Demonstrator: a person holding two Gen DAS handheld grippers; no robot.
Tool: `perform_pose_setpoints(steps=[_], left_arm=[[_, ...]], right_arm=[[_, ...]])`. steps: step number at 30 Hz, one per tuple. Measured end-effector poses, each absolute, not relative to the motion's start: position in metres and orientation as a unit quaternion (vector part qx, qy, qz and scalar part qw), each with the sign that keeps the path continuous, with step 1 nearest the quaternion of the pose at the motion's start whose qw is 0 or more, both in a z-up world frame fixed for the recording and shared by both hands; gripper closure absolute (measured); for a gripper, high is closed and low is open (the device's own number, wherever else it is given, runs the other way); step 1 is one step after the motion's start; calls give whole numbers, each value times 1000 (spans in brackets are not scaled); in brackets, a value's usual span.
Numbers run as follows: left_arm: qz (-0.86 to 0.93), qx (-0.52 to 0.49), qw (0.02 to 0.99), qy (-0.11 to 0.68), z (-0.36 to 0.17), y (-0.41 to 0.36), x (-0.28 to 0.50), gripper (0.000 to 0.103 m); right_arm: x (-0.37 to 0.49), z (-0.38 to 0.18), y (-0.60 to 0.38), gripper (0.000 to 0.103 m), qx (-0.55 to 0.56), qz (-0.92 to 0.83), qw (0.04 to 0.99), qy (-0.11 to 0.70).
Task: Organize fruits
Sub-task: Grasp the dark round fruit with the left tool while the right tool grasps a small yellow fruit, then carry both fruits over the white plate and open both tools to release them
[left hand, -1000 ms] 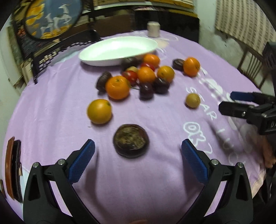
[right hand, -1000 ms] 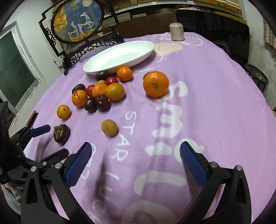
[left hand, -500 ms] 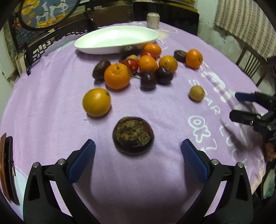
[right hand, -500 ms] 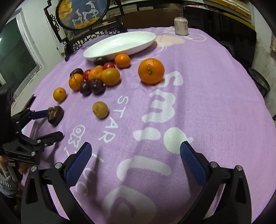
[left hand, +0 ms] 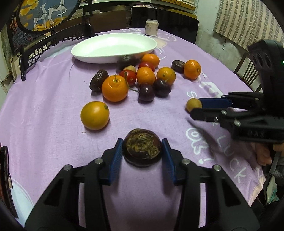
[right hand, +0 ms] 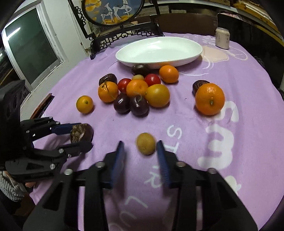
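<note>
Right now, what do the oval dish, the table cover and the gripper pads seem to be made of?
Oval dish: glossy white, smooth sheen; glazed ceramic or melamine, can't tell. Table cover: soft matte lilac fabric, fine weave and wrinkles, printed white lettering. Gripper pads: blue, ribbed, matte; probably rubber or soft plastic on black rigid plastic arms.

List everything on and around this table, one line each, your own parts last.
purple cloth: one, white lettering, covers table
white dish: one, oval, far side
can: one, pale, beyond dish
deer picture: one, blue and orange, behind table
citrus fruits: six, orange to yellow, loose before dish
tomatoes: two, red, in cluster
cherries: two, dark purple, cluster's near edge
wrinkled fruits: three, brown-purple, around cluster
pale fruit: one, yellowish, mid-cluster
small yellow-brown fruit: one, between right gripper's fingers
dark round fruit: one, between left gripper's pads
left gripper: black, blue pads, closing on dark round fruit
right gripper: same colours, closing, one pad not touching
</note>
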State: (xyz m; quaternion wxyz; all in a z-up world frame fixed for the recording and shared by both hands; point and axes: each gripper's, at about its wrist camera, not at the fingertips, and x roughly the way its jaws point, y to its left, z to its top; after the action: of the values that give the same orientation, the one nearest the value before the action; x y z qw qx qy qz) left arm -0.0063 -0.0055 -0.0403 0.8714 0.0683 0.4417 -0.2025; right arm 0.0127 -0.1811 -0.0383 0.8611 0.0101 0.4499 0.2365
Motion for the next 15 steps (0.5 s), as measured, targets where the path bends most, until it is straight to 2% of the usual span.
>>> perform_pose_setpoints(steps=[1, 2, 9, 15], left_arm=[[-205, 67, 871, 441, -40, -5, -5, 59], [-207, 64, 871, 442, -40, -4, -6, 59], [-215, 38, 882, 417, -12, 3, 18, 59], [-190, 19, 904, 383, 26, -3, 87, 59]], right_arm=[[16, -40, -182, 79, 14, 241, 857, 455], [17, -42, -180, 79, 20, 245, 855, 458], [22, -20, -188, 80, 36, 248, 865, 435], [85, 25, -194, 80, 65, 229, 891, 386]])
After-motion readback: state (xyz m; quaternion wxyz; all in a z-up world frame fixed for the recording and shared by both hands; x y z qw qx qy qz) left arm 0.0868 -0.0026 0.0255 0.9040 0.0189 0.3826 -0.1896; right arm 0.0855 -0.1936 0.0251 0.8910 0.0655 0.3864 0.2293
